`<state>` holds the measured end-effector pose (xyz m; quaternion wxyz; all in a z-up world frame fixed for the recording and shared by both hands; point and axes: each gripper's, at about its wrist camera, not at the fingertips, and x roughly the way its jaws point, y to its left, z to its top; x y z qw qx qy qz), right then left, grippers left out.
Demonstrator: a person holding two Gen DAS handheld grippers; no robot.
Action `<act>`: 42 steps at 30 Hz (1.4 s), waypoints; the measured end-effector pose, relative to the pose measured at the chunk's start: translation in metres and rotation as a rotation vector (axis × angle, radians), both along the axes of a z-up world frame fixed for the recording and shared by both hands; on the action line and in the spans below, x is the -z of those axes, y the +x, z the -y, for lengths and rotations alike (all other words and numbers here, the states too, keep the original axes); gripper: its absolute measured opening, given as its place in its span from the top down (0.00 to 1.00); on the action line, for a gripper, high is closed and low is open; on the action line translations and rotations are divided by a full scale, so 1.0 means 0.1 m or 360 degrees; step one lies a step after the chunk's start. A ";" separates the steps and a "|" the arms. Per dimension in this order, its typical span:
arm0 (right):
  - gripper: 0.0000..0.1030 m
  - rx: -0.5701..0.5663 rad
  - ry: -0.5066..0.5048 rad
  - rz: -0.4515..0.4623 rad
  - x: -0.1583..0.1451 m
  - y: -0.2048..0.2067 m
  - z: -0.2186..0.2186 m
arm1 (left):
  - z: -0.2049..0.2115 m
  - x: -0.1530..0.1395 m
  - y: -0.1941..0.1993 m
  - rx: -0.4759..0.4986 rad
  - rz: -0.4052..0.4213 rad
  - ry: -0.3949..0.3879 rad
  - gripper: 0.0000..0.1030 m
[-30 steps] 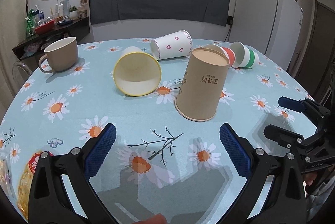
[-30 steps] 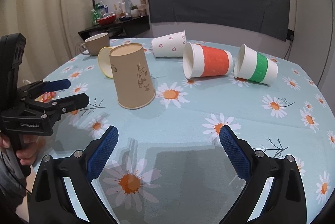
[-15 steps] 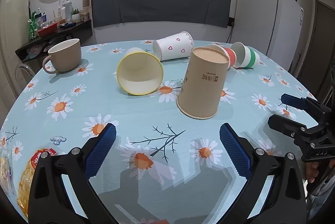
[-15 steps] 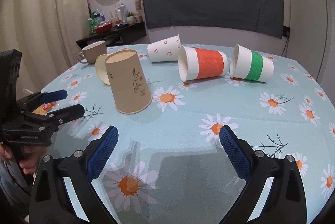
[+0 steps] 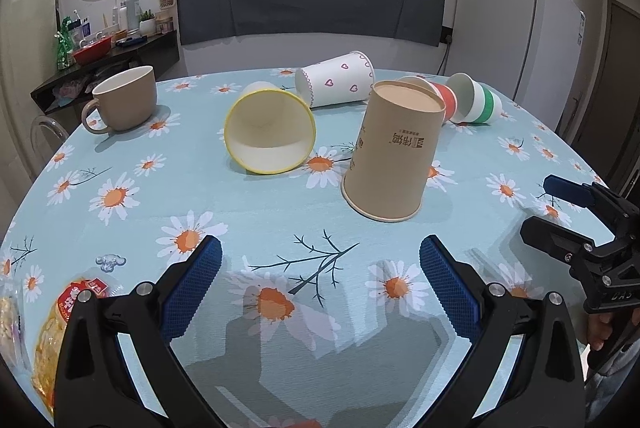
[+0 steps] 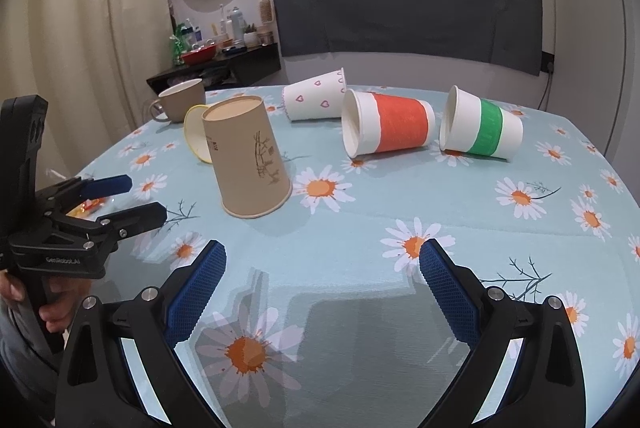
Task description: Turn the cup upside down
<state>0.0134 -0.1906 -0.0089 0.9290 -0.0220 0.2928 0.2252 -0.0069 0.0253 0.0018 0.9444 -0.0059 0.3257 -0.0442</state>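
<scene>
The table (image 5: 280,220), covered with a pale blue cloth printed with daisies, is seen from both wrist views, and the brown paper cup (image 5: 394,151) is found standing mouth-down near its middle, base up, clear of both grippers. Only in the left wrist view is the open mouth of the yellow-rimmed cup (image 5: 269,129) shown, lying on its side just left of the brown cup, and a snack packet (image 5: 60,324) is shown at the near left edge. Only in the right wrist view are the red-banded cup (image 6: 389,129) and the green-banded cup (image 6: 480,127) seen whole, both on their sides; in the left view they are partly hidden behind the brown cup. The heart-printed cup (image 5: 336,79) lies on its side at the back, and a beige mug (image 5: 125,103) stands upright at far left. The left gripper (image 5: 320,268) is held with its fingers spread and empty, as is the right gripper (image 6: 322,274). Inverted printing is carried on the brown cup but cannot be read; "GenRobot.AI" is read on the left gripper's body in the right view
</scene>
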 end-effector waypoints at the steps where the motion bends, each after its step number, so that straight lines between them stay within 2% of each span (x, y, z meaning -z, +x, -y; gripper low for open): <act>1: 0.09 0.0002 -0.0001 0.0000 0.00 0.00 0.00 | 0.01 0.00 -0.01 0.0002 0.0006 0.0011 0.06; 20: 0.09 0.0012 -0.0013 -0.0003 0.02 0.01 -0.01 | 0.04 -0.01 -0.04 0.0009 0.0030 0.0025 0.06; 27: 0.09 0.0011 -0.0013 0.0006 0.02 0.00 -0.02 | 0.03 -0.03 -0.09 -0.0040 0.0077 0.0025 0.06; 37: 0.09 0.0011 -0.0012 0.0008 0.02 -0.01 -0.02 | 0.02 -0.03 -0.08 -0.0024 0.0067 0.0020 0.06; 42: 0.09 0.0013 -0.0012 0.0009 0.01 0.00 -0.02 | 0.03 -0.05 -0.13 -0.0030 0.0117 0.0027 0.06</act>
